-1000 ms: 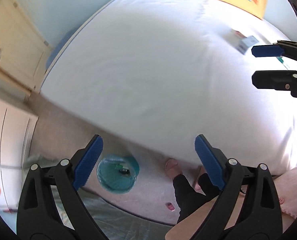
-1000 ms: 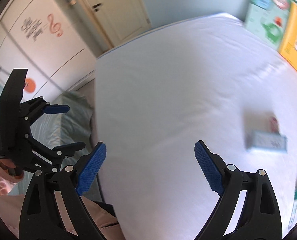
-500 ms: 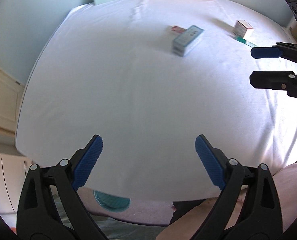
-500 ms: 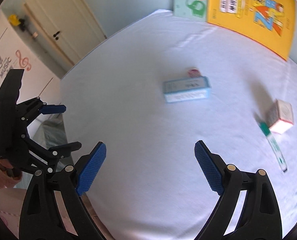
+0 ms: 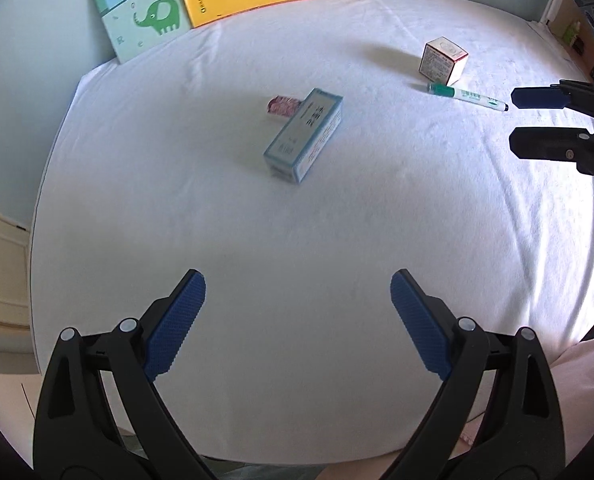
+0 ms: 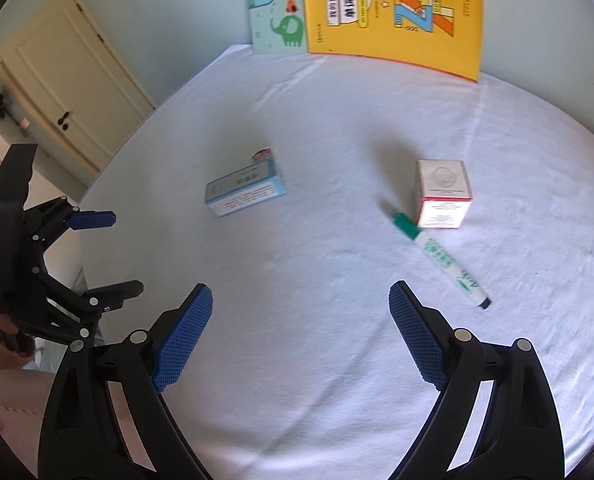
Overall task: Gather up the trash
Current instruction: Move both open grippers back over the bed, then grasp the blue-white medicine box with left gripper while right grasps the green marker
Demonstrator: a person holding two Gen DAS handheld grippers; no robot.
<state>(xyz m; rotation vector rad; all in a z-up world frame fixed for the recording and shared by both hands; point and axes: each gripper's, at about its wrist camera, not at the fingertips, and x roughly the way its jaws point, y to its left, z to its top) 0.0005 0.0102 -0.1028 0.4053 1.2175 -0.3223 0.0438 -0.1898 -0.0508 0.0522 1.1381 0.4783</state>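
I see white bed [image 5: 297,240], both views. Blue box [image 5: 304,136] mid-bed, cube box [image 6: 443,194] and marker [image 6: 437,254] just beside. Door [image 6: 69,96] only in right view. My left gripper [image 5: 297,292] and right gripper [image 6: 301,304] gape wide, empty.

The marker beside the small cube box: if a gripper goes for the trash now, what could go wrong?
1. The marker lies with its green end close against the cube box; the open right gripper may knock one while taking the other.
2. The round marker may roll on the white sheet.
3. The small pink item sits against the blue box, easily missed.
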